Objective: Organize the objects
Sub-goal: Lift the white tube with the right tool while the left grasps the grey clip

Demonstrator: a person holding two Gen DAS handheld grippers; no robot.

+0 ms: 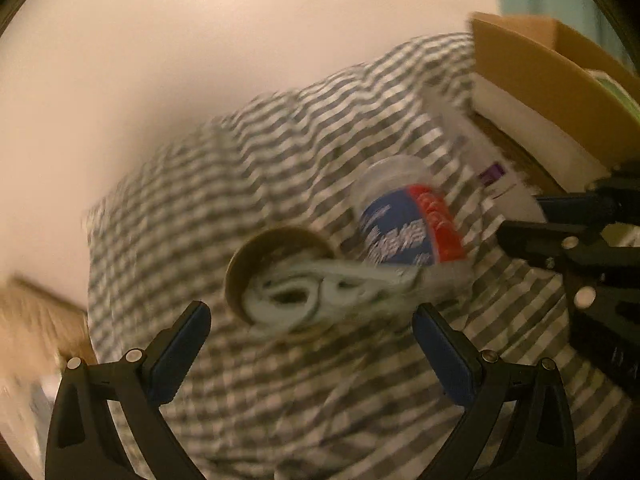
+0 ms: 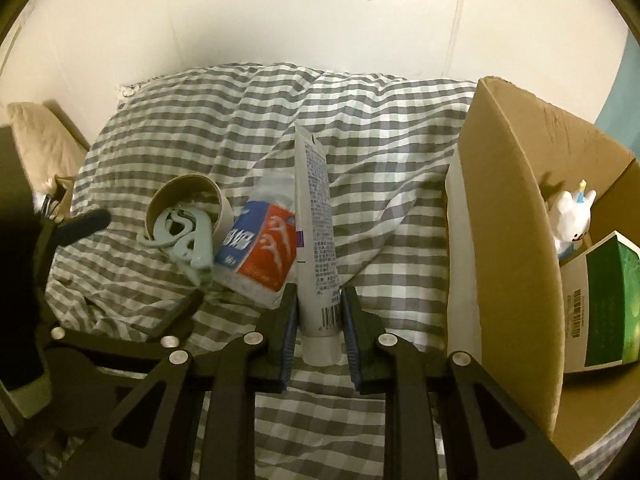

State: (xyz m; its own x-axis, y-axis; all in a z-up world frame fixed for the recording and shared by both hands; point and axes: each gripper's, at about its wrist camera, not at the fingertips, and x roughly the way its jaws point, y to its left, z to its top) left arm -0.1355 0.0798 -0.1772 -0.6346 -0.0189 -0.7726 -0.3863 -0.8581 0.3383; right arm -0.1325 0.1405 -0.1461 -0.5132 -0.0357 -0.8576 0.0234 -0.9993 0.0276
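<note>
- the right hand-held gripper [image 2: 319,316] is closed around the lower end of a white tube [image 2: 316,232], one blue pad on each side; the cap end sits between the fingers and the crimped end points away toward the wall.
- the tube lies on a grey-and-white checked blanket [image 2: 200,132] on the bed.
- just beside the tube on its left lies a plastic bottle [image 2: 260,246] with a blue and red label, on its side and touching the tube.
- left of the bottle a brown paper cup [image 2: 176,196] lies tipped over, with pale green hangers [image 2: 186,240] spilling from its mouth.
- the left hand-held gripper [image 1: 312,320] is wide open and holds nothing; it hangs over the cup [image 1: 276,248] and hangers [image 1: 320,288], with the picture blurred.
- at the right stands an open cardboard box [image 2: 508,216] holding a white toy [image 2: 572,216] and a green carton [image 2: 612,300].
</note>
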